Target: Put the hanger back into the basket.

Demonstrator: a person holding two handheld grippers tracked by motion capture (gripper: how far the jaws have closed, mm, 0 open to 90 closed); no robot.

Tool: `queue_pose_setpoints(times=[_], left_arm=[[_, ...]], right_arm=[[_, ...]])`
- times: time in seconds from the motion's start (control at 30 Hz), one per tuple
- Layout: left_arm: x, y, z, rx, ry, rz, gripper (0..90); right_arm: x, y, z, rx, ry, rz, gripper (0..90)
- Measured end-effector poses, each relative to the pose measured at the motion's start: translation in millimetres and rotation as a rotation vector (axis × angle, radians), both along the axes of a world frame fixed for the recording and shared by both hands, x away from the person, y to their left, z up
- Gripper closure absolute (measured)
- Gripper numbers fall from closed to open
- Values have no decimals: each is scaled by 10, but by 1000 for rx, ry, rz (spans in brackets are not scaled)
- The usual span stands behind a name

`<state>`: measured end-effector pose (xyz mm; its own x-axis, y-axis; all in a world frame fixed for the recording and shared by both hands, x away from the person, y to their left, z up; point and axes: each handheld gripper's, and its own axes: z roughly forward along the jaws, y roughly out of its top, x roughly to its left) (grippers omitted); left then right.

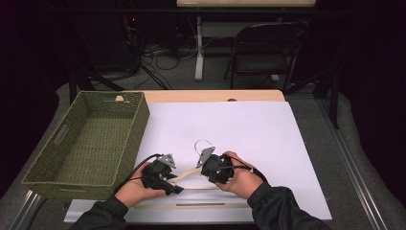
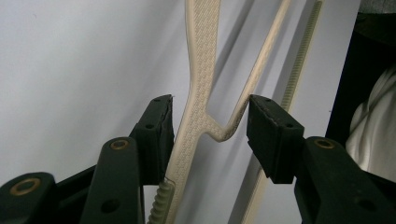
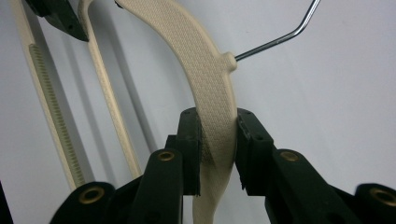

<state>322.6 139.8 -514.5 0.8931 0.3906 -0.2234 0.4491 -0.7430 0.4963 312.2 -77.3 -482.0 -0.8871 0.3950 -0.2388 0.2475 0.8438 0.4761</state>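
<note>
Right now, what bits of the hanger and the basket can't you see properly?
- Hanger, high view: both grippers and hands cover much of it.
- Hanger's hook, right gripper view: cut off by the top edge.
- Basket, high view: near wall hides the floor just behind it.

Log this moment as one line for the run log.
right tongs: shut on hanger | left tongs: open around hanger arm | basket: empty, left of sheet
</note>
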Motion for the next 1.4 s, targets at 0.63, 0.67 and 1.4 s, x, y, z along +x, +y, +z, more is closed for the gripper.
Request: queue_pose_setpoints(times=[0.63,0.67,1.4], left_arm=[[-21,-5,-23,26,45,-58,551],[-26,-11,-27,31,41,-60,557],[-70,92,120,-72,-21,-17,864]], right_arm=[[-45,1,26,10,-11,17,733],[-43,-3,31,8,-15,25,733],[-90,-8,255,75,-68,10,545]])
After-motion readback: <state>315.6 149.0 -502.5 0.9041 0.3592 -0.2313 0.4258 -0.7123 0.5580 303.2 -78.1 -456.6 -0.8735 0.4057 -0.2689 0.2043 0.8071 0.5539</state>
